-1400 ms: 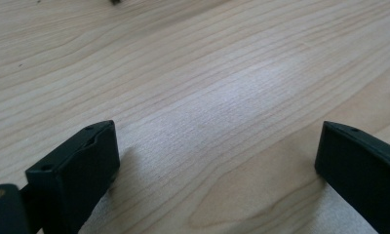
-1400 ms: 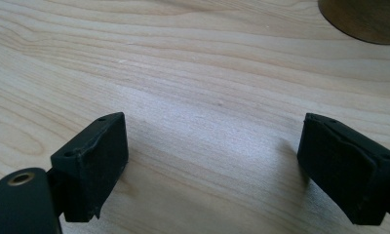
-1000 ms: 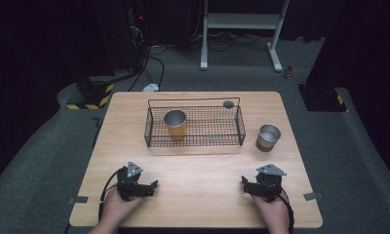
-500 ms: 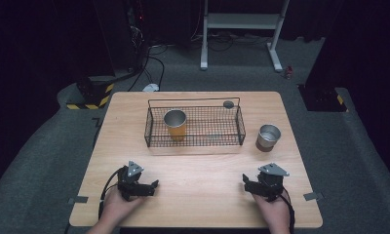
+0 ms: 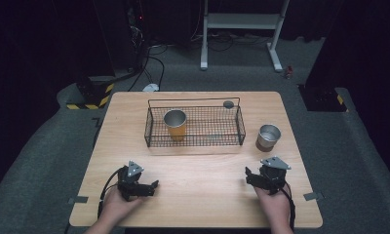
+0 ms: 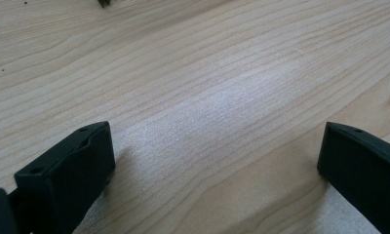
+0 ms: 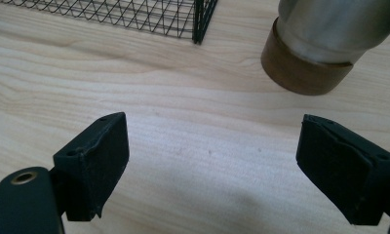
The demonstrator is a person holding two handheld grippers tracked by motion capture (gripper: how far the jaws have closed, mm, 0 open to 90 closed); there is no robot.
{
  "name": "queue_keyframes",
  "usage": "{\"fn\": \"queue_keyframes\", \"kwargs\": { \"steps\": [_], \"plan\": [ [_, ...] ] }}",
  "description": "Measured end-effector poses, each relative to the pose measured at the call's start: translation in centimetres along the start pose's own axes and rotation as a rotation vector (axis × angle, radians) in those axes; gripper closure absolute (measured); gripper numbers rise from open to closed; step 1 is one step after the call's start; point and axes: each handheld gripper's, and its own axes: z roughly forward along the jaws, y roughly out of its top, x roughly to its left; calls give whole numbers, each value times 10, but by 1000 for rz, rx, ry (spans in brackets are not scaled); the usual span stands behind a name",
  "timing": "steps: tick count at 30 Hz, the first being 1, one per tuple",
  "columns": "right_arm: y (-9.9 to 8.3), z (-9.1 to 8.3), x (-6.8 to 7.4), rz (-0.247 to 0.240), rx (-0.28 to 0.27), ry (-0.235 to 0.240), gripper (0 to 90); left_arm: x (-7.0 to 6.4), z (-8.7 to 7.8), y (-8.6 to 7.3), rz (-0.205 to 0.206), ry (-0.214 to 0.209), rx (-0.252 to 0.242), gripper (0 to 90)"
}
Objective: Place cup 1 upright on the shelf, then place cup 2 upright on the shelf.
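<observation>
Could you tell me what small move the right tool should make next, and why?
Probably a short advance of the right tool toward the metal cup standing just ahead of it, outside the wire basket. Its jaws already stand wide apart with nothing between them, and that cup is the nearest thing. The left tool faces only bare table.

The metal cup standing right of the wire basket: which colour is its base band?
Brown, under a silver body; the right gripper view shows it best.

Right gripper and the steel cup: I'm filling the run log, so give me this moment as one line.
right gripper: open, empty, on table | steel cup: upright, right of wire basket, untouched | left gripper: open, empty
</observation>
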Motion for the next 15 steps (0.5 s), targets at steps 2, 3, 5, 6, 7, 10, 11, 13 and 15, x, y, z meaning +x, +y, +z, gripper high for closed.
{"fn": "queue_keyframes", "kwargs": {
  "steps": [2, 3, 5, 6, 7, 10, 11, 13, 15],
  "plan": [
    [4, 3, -1, 3, -3, 3, 123, 1, 0, 0, 12, -3, -2, 6],
    [4, 3, -1, 3, -3, 3, 123, 1, 0, 1, 13, -4, -1, 6],
    [9, 7, -2, -3, -7, 0, 124, 1, 0, 1, 13, -4, 0, 5],
    [9, 7, -2, -3, -7, 0, 124, 1, 0, 0, 11, -4, -1, 5],
    [11, 8, -3, 10, -16, 13, 143, 1, 0, 0, 9, -5, -1, 5],
    [14, 10, -3, 4, -9, 9, 142, 1, 0, 0, 9, -5, -1, 5],
    [14, 11, -4, 0, -12, 8, 142, 1, 0, 1, 12, -4, 0, 5],
    [16, 12, -6, 9, -11, -9, 136, 1, 1, 1, 7, -5, -3, 6],
    [16, 12, -7, 16, -8, -11, 136, 1, 1, 1, 8, -5, -3, 5]
  ]
}}
